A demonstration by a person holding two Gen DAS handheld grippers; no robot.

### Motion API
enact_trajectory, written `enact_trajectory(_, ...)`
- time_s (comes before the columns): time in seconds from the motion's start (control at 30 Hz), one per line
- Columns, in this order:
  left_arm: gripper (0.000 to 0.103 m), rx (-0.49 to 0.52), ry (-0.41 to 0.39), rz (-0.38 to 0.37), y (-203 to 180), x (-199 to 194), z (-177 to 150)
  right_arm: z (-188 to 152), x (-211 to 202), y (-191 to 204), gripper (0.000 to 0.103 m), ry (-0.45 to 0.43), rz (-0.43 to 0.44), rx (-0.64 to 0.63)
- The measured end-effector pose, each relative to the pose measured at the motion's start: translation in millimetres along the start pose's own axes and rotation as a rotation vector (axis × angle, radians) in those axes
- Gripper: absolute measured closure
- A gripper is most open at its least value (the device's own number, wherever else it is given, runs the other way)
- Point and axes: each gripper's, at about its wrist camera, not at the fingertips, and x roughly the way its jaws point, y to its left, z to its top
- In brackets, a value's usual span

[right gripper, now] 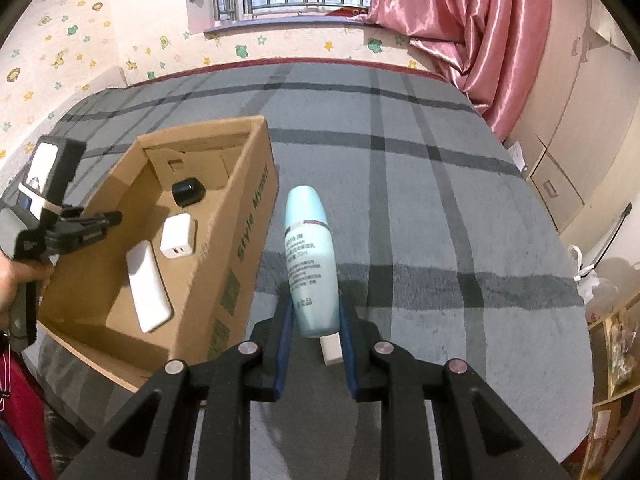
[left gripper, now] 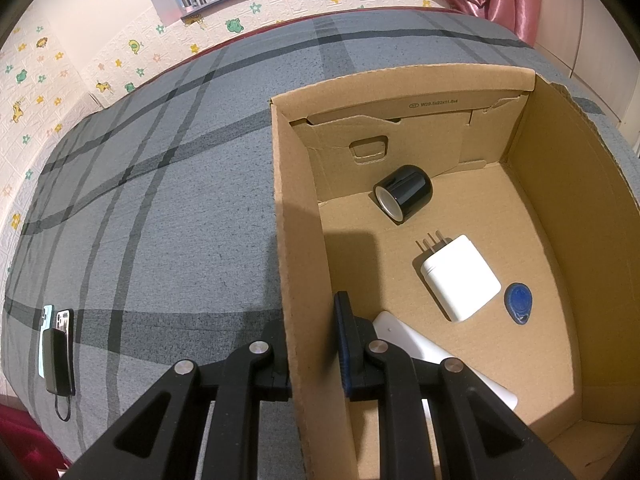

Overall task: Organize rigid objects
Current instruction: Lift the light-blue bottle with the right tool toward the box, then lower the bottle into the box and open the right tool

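A cardboard box [left gripper: 404, 84] [right gripper: 248, 216] stands on the grey plaid bed. Inside lie a black cylinder [left gripper: 404, 192] [right gripper: 188, 191], a white charger [left gripper: 460, 276] [right gripper: 178, 236], a blue key fob [left gripper: 519, 302] and a white power bank [right gripper: 148, 292] [left gripper: 404, 338]. My left gripper [left gripper: 312, 344] is shut on the box's left wall, one finger inside, one outside. My right gripper [right gripper: 314, 332] is shut on a light blue bottle [right gripper: 310, 256], held right of the box above the bed. A small white block [right gripper: 331, 350] lies under the bottle.
Two phones with a black power bank [left gripper: 58, 348] lie on the bed at the far left. The left hand-held gripper [right gripper: 44, 220] shows at the box's near-left side. A pink curtain [right gripper: 452, 20] and cabinets [right gripper: 560, 152] stand at the right.
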Motion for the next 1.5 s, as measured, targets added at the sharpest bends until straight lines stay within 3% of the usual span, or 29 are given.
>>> enact_trajectory(0.73,0.086,-0.005,0.003,-0.011,3.3,3.1,-1.0,49.7,-9.1,52.2,0.08,-0.059,0.053,-0.084)
enact_trajectory(1.13,0.086,-0.012,0.005,-0.023,6.2,3.6,-0.6,65.4,14.1,91.8,0.08,-0.037,0.097,-0.135)
enact_trajectory(1.5,0.086,-0.013,0.004,-0.026,6.4,3.1,-0.7,71.2,58.2,118.7,0.08,0.046,0.117,-0.158)
